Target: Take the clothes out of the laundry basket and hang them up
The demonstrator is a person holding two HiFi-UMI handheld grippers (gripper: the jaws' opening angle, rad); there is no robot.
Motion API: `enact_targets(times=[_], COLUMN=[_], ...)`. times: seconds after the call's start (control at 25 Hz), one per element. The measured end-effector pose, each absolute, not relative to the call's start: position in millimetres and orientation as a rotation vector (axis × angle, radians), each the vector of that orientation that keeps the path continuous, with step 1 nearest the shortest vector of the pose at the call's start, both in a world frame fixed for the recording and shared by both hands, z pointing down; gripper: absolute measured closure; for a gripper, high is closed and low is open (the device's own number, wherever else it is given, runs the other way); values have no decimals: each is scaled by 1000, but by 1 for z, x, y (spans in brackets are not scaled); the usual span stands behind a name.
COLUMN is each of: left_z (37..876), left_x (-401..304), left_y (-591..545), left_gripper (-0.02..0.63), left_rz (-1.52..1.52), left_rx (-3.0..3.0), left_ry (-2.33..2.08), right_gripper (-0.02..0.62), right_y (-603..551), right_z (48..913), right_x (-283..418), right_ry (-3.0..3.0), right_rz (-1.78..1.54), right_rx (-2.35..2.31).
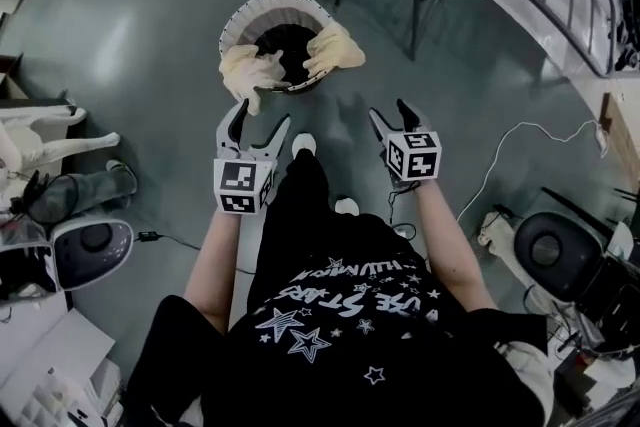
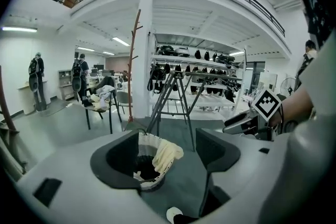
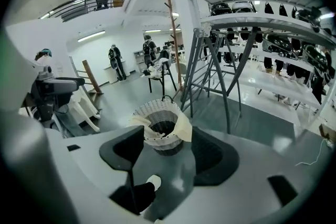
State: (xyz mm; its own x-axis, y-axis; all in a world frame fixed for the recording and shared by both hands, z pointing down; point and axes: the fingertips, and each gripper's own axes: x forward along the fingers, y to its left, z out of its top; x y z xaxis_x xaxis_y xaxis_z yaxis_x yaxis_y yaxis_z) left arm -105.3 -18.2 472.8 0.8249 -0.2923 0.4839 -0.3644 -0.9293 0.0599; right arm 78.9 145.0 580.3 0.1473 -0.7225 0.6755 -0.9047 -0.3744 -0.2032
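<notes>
Left gripper (image 1: 262,115) and right gripper (image 1: 389,110), fingers spread and empty, hang mid-frame just below the basket (image 1: 240,19), cream clothes (image 1: 336,50) draped over its rim.

The only lettering is white print on the person's black T-shirt (image 1: 340,300), well behind both pairs of jaws, back past the wrists. It runs in slanted lines across the chest among outlined stars. One word looks like "STARS"; the rest is too skewed and creased to read with any certainty. Just behind the jaws of the left gripper (image 1: 262,113), its cube (image 1: 243,187) carries black-and-white square markers, and so does the right gripper's (image 1: 389,108) cube (image 1: 414,156). These are block patterns with no letters or numbers. One of the right cube's markers also shows in the left gripper view, to the right of those jaws.
</notes>
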Motion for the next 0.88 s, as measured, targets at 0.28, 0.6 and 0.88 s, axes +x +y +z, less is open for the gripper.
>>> enact_targets(times=[0.28, 0.6, 0.88], left_z=[517, 578, 633], left_x=[-82, -50, -14], left_y=[-77, -97, -91], left_gripper=[265, 265, 265], left_rz=[839, 933, 1001], left_rx=[2832, 2763, 2773], left_ry=[-394, -243, -180], right_gripper=[314, 314, 325], right_y=[97, 93, 102], right_z=[625, 679, 748], right_x=[92, 126, 160], right_ry=[-1462, -1318, -1254], right_rz=[1144, 1219, 1384], right_rx=[2147, 2180, 2257])
